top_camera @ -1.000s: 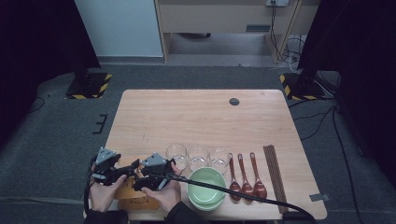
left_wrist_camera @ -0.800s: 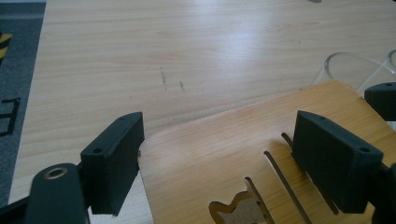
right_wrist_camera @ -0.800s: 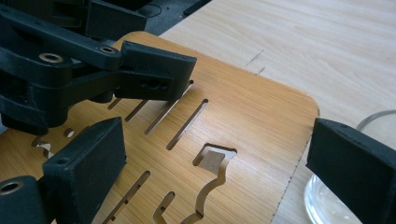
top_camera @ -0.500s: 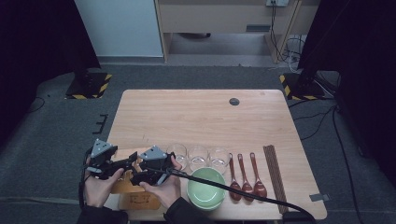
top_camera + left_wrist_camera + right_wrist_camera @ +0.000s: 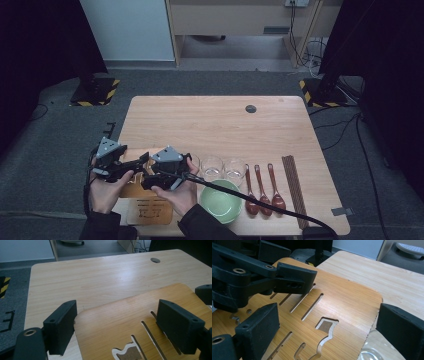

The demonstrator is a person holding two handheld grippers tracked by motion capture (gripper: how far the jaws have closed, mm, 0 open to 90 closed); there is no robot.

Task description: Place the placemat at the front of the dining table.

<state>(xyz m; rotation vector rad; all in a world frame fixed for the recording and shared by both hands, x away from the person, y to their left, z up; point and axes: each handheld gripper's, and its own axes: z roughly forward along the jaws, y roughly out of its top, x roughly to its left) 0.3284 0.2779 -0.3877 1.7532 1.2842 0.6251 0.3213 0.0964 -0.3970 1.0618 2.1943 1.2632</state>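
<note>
A slotted wooden board [image 5: 134,189] with cut-out shapes hangs above the table's near left corner, between both grippers. In the left gripper view, my left gripper [image 5: 120,325] has one jaw against the edge of the board [image 5: 130,315] and the other over its face. My right gripper [image 5: 329,327] straddles the board [image 5: 342,302] the same way from the other side, one jaw at the serrated edge. From the high view, the left gripper [image 5: 142,160] and right gripper [image 5: 150,176] meet over the board. The left gripper [image 5: 287,267] faces the right one.
A second, paler board [image 5: 150,212] lies on the table under the hands. A green bowl [image 5: 220,200], three glasses [image 5: 211,166], three brown spoons [image 5: 260,190] and dark chopsticks [image 5: 295,192] line the near edge. A cable hole [image 5: 250,108] is at the far side.
Both hands have risen with the grippers and the board between them. The paler board underneath has come into view.
</note>
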